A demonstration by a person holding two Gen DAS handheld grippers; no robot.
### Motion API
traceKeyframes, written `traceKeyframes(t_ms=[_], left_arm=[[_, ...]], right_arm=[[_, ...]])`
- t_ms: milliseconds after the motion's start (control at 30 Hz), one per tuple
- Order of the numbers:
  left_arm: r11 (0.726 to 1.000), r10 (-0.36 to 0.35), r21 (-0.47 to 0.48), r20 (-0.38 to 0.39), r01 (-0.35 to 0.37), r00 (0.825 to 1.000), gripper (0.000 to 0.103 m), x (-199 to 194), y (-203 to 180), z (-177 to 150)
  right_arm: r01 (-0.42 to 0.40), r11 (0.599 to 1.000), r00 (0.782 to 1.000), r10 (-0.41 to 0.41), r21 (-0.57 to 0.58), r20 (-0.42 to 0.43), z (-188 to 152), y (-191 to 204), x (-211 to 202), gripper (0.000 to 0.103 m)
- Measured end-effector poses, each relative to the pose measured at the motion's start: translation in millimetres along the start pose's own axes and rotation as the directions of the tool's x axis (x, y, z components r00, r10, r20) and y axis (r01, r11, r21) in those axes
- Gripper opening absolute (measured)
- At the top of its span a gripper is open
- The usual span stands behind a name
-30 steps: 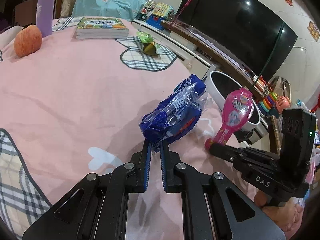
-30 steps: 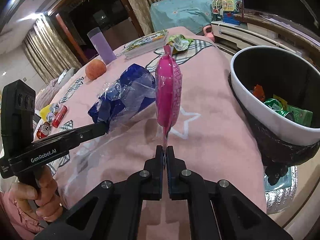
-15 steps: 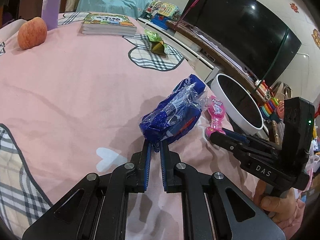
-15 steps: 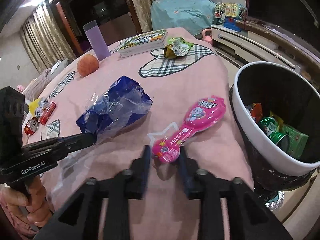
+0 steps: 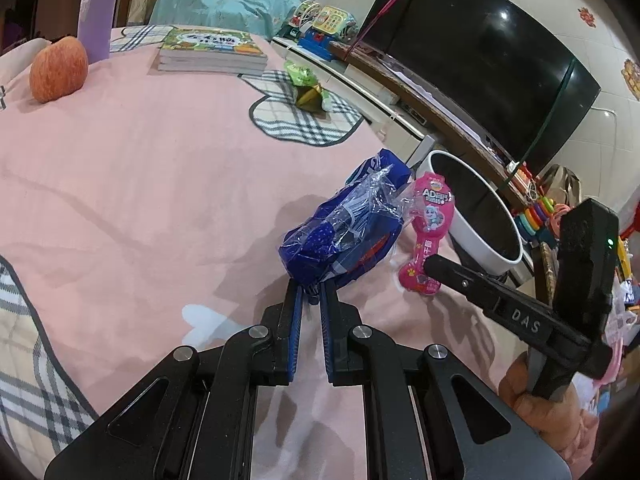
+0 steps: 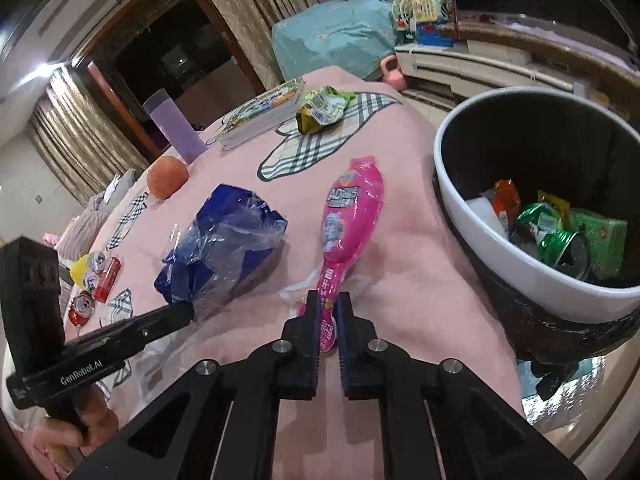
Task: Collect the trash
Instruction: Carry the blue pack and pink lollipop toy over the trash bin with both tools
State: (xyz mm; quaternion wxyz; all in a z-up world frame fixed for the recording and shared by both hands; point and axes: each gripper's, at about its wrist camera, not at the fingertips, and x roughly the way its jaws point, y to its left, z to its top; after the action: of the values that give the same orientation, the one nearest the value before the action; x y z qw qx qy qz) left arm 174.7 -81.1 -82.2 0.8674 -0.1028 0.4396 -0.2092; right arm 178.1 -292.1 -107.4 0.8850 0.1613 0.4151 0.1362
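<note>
My left gripper (image 5: 310, 292) is shut on the near end of a crumpled blue plastic bag (image 5: 344, 232), which rests on the pink tablecloth. To its right lies a pink paddle-shaped candy wrapper (image 5: 432, 216), flat on the cloth. In the right wrist view my right gripper (image 6: 328, 300) is shut on the narrow near end of this pink wrapper (image 6: 352, 208). The blue bag (image 6: 228, 240) sits left of it, held by the left gripper (image 6: 188, 312). A white-rimmed trash bin (image 6: 520, 276) stands off the table's right edge, with cans and wrappers inside.
Farther back on the cloth are an apple (image 5: 58, 70), a purple cup (image 5: 98, 20), a stack of books (image 5: 212, 50) and a green snack wrapper (image 5: 306, 84). Red cans (image 6: 106, 280) lie at the far left. A television (image 5: 480, 60) stands behind the bin.
The right gripper opened and the pink wrapper dropped from upright to flat on the cloth. The gripper then shut again on its narrow end. The left gripper kept its hold.
</note>
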Motion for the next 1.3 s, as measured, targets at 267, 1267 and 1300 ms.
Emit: traceKeyframes(t_ms=[267,1267,1300], left_arm=[[0.998,-0.038,0.055,0.018,0.037,0.999,0.008,1,-32,14],[0.949,-0.052,0.310,-0.012,0.053,0.999,0.009,59,-173,59],[0.948,-0.050,0.314,-0.014,0.052,0.999,0.009,61,-175,59]], right_arm=[[0.047,0.999,0.996,-0.046,-0.015,0.070,2,-4,-29,0.003],[0.190,0.973,0.957,-0.213,0.130,0.195,27,-118,-104,0.003],[0.193,0.973,0.957,-0.216,0.130,0.195,28,-120,-105,0.003]])
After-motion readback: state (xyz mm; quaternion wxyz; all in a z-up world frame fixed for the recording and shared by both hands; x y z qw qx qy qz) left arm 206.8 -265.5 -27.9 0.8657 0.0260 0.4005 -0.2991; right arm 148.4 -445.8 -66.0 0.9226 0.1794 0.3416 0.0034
